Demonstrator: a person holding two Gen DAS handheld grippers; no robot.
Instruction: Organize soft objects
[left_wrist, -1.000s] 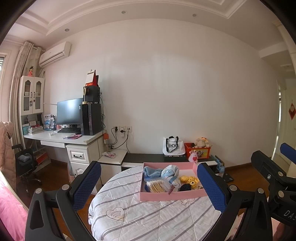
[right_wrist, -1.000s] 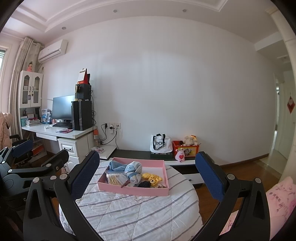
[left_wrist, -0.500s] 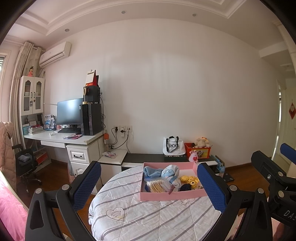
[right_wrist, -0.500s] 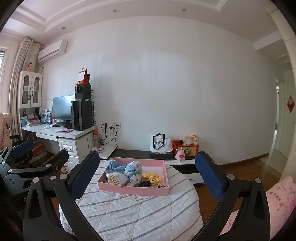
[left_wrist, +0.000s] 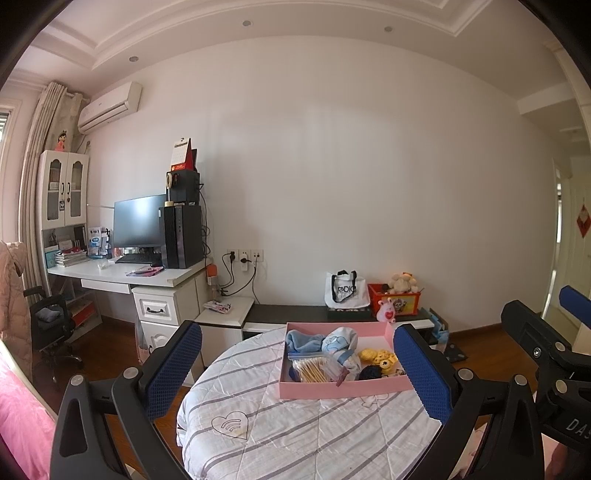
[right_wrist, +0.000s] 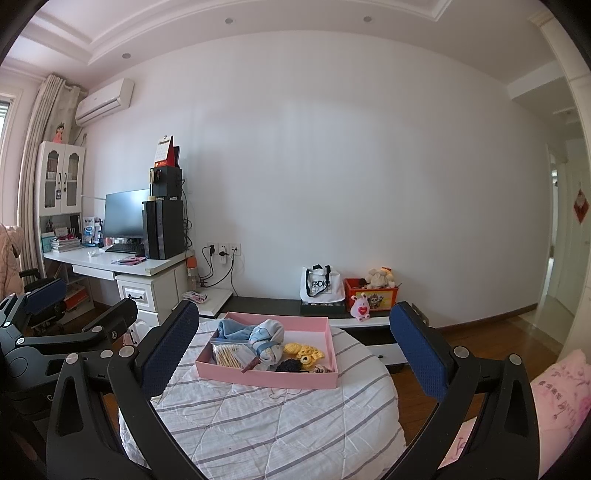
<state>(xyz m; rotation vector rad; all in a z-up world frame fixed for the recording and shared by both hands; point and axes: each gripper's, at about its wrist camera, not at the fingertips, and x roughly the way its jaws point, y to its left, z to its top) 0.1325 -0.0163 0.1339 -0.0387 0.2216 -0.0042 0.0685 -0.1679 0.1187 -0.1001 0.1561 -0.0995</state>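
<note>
**Both tools hanging back from the pink tray**

We've got the left tool (left_wrist: 297, 373) and right tool (right_wrist: 295, 354) spread wide apart, gripping nothing. The pink tray (right_wrist: 258, 378) sits on the round quilted desk (right_wrist: 266, 424), holding a blue cloth (right_wrist: 231, 328), yellow knit toy (right_wrist: 303, 350) and cotton swabs (right_wrist: 229, 356).

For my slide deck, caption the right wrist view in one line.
Both grippers, right and left, open before a pink tray of soft items.
</note>
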